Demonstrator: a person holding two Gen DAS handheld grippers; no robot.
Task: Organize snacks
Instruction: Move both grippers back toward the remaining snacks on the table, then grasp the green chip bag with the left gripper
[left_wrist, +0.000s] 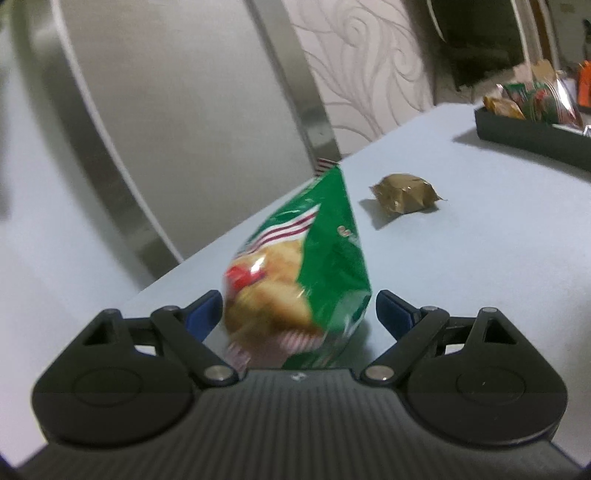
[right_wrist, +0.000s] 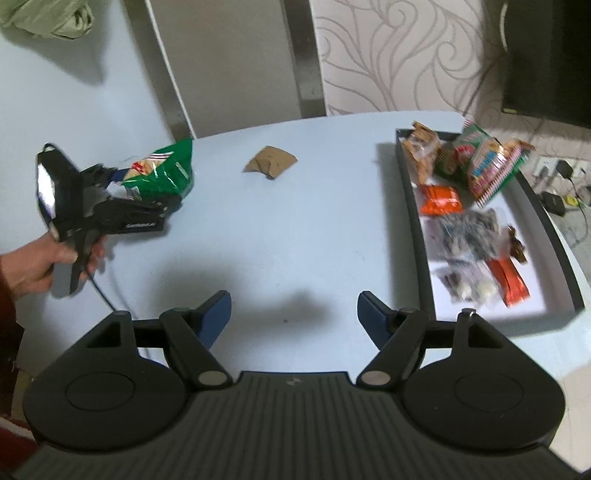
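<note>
The left tongs (left_wrist: 299, 314) have a black ribbed housing flanked by two round black discs, with silver pivot pins at five and seven o'clock of the gap and dark blue pads on the fingers (left_wrist: 393, 314). The right tongs (right_wrist: 293, 317) match them: ribbed black body, triangular cut-outs in the link arms, blue pads. From the right wrist view, a thin black cable trails from the left handle, gripped by a hand (right_wrist: 44, 264) in a dark red sleeve.

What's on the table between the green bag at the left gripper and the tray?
Only the small brown packet lies between the green snack bag and the black tray; otherwise bare table, clearest in the right wrist view.
</note>
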